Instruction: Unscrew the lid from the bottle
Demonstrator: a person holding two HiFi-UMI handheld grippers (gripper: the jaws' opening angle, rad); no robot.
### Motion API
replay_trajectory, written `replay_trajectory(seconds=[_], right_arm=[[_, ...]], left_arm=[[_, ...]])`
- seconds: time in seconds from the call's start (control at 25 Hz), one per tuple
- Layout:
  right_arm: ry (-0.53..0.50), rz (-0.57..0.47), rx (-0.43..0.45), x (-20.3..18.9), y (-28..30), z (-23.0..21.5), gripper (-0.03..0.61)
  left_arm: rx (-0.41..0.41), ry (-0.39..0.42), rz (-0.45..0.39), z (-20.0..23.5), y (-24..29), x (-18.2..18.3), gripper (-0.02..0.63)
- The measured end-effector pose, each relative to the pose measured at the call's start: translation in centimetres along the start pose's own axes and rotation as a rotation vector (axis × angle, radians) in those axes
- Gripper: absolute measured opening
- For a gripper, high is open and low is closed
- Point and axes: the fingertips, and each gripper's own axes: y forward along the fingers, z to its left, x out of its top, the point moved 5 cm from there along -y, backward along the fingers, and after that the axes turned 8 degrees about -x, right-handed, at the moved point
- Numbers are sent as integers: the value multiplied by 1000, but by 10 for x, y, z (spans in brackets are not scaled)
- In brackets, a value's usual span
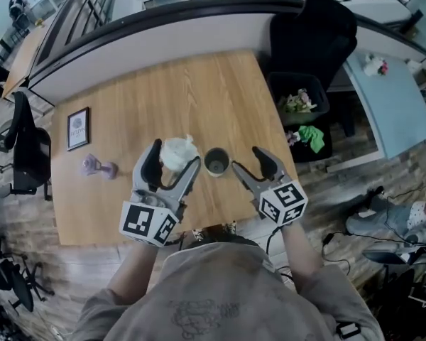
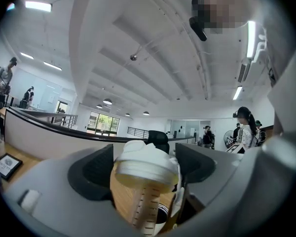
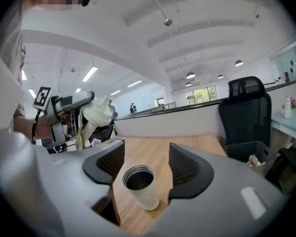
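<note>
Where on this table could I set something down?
Bare: the far half of the wooden table beyond the open bottle, and the near left corner by the purple object. Crowded: around the bottle, between left tool (gripping a white lid) and right tool.

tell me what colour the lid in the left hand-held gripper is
Off-white. The lid shows best in the left gripper view.

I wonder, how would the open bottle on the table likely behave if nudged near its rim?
The bottle looks tall and narrow, so it may tip. It seems empty inside, so probably light. Its smooth wall might prove slippery.
</note>
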Motion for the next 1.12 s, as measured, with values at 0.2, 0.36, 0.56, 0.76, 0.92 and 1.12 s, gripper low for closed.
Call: replay_trajectory(seconds=[0.2, 0.36, 0.56, 0.76, 0.92, 1.12], right_arm=[[-12, -54, 7, 28, -8, 14, 201], [-23, -109, 24, 50, -16, 29, 184], [-22, -177, 28, 78, -31, 43, 112], [-17, -218, 36, 96, -42, 51, 44], [-21, -231, 54, 106, -51, 58, 27], [-25, -216, 91, 108, -55, 71, 14]], left_arm=[[39, -27, 6, 9, -19, -6, 377], [74, -7, 2, 13, -38, 1, 373], [116, 10, -14, 22, -63, 14, 370], [145, 32, -28, 25, -81, 26, 367], [168, 33, -41, 25, -95, 32, 365], [181, 30, -53, 23, -111, 35, 362]])
